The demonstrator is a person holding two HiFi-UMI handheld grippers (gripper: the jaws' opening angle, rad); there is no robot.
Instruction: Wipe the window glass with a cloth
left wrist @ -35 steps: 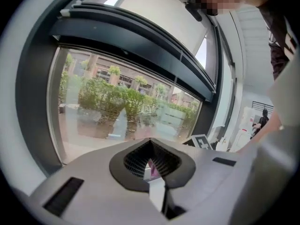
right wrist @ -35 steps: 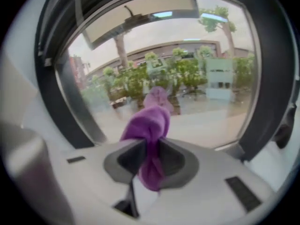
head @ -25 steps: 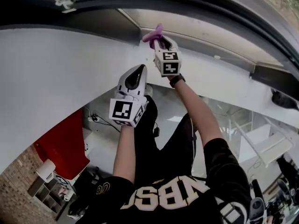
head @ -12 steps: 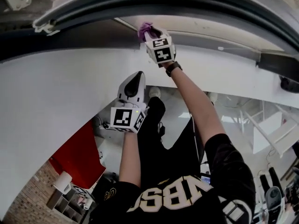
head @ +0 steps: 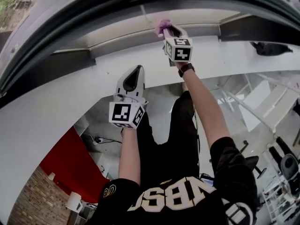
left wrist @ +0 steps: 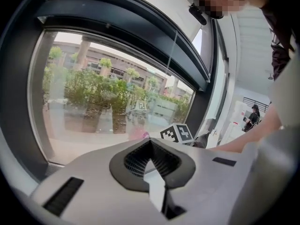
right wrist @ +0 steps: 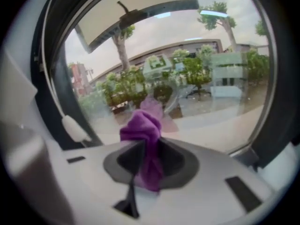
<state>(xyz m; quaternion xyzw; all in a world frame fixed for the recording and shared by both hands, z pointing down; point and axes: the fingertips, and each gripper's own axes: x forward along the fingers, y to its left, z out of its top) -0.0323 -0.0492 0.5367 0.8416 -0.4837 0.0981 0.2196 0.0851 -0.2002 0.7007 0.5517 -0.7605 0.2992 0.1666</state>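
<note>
Purple cloth point(right wrist: 143, 135) is pinched in the right gripper's point(right wrist: 146, 156) jaws, its bunched tip at the glass point(right wrist: 201, 74). Only that gripper's view shows its reflection. The left gripper point(left wrist: 151, 150), jaws together and empty, is held back from the pane.

In the head view, the right tool point(head: 167, 29) covers most of the cloth point(head: 163, 24). Only a purple tuft shows past its tip, and whether that tuft touches the window glass point(head: 211, 17) cannot be told there. In the right gripper view, the cloth's lower end vanishes into the dark recess between the jaws. In the left gripper view, the left tool point(left wrist: 151, 146) hides the right tool except its marker cube point(left wrist: 177, 133); beside the cube is a blurred pink smudge. A distant person point(left wrist: 253, 117) is too small to make out. The window frame point(head: 44, 71) runs off both sides of the head view.
</note>
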